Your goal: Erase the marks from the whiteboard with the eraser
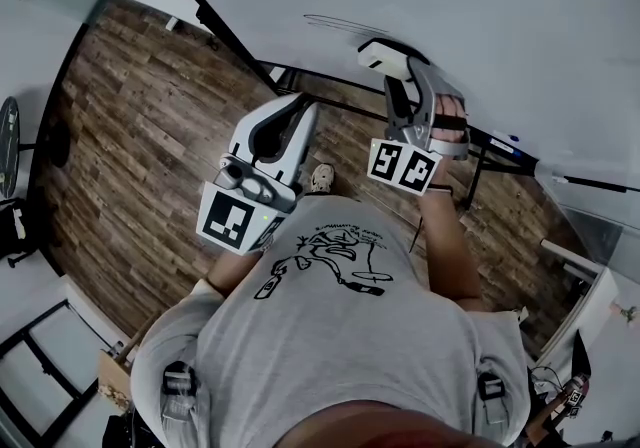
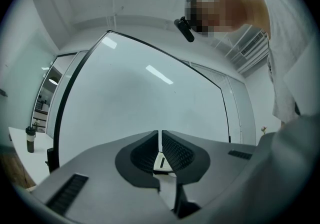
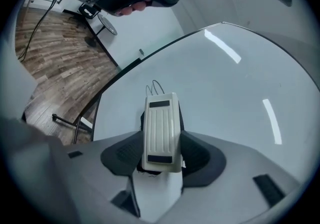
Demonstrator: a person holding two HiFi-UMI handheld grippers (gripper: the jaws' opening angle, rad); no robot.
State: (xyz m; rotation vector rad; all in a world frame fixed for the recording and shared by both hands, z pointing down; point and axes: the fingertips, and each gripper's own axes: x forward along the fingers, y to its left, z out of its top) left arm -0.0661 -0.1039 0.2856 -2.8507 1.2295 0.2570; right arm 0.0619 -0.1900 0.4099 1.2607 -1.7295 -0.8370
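Note:
The whiteboard [image 1: 480, 16] fills the upper right of the head view, framed in black. A few thin pen marks [image 1: 335, 24] sit near its lower left edge. My right gripper [image 1: 400, 86] is shut on a white eraser [image 1: 390, 58], whose tip lies just right of the marks. In the right gripper view the eraser [image 3: 161, 130] stands lengthwise between the jaws of the right gripper [image 3: 161, 148], with the looped marks [image 3: 155, 88] just past its far end. My left gripper [image 1: 303, 104] hangs lower left, off the board. The left gripper [image 2: 160, 135] is shut on nothing and faces the whiteboard [image 2: 140, 93].
Wooden floor [image 1: 150, 136] lies below and to the left. The board's black stand legs [image 1: 300, 86] run along the floor under it. Its tray [image 1: 505, 144] holds markers at the right. A dark bottle [image 2: 31, 138] stands on a white ledge to the left.

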